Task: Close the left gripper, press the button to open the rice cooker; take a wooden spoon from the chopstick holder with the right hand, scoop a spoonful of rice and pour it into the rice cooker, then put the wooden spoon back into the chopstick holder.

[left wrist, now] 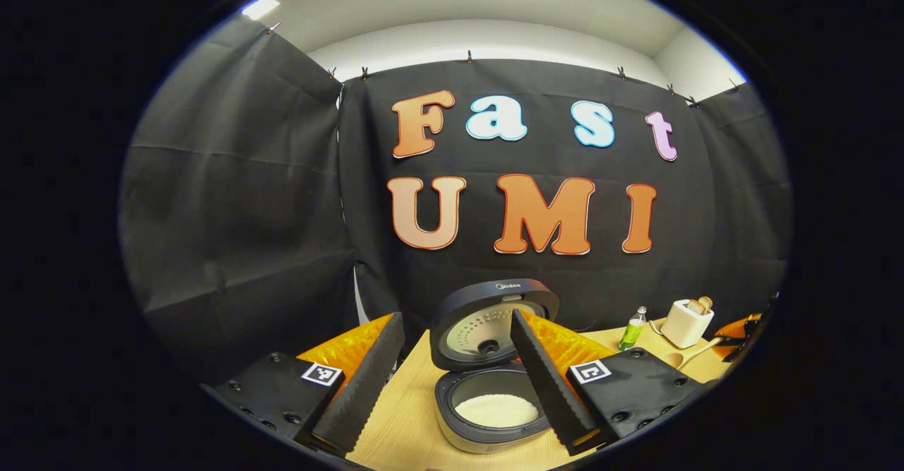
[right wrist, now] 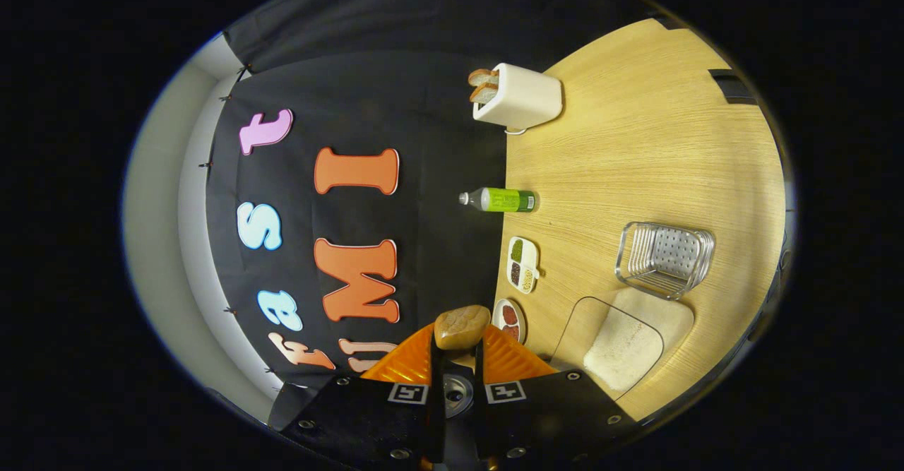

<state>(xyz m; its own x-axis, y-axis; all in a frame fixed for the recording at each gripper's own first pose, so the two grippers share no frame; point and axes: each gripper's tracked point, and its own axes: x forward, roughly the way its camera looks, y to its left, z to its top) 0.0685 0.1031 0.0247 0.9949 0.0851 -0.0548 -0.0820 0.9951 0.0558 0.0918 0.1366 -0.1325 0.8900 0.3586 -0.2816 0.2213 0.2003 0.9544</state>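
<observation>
our right gripper point(right wrist: 458, 358) has its two black fingers drawn nearly together on the handle of the pale wooden spoon point(right wrist: 462, 327); the rounded bowl of the spoon sticks out just past the fingertips, and we cannot tell from this side whether it carries any rice. our left gripper point(left wrist: 452, 379) hangs with its fingers spread wide and nothing between them.

in the left gripper view we look straight at the dark round rice cooker point(left wrist: 491, 358). its lid stands up and open, and white rice lies in the bottom of the inner pot. it sits on the light wooden desk point(left wrist: 402, 414), near the edge closest to us. off toward the desk's far right stand a green bottle point(left wrist: 633, 328) and a white toaster point(left wrist: 686, 321) with bread slices poking out.

the right gripper view is rolled on its side and gives what the other lacks: the wire-and-metal chopstick holder point(right wrist: 665, 258) in the middle of the desk, and beside it a clear rectangular tray of white rice point(right wrist: 625, 344). along the desk's back edge, against the cloth wall, lie a small white divided dish of beans point(right wrist: 523, 265) and a second dish point(right wrist: 510, 319) just behind the spoon, then the same bottle and toaster.
</observation>
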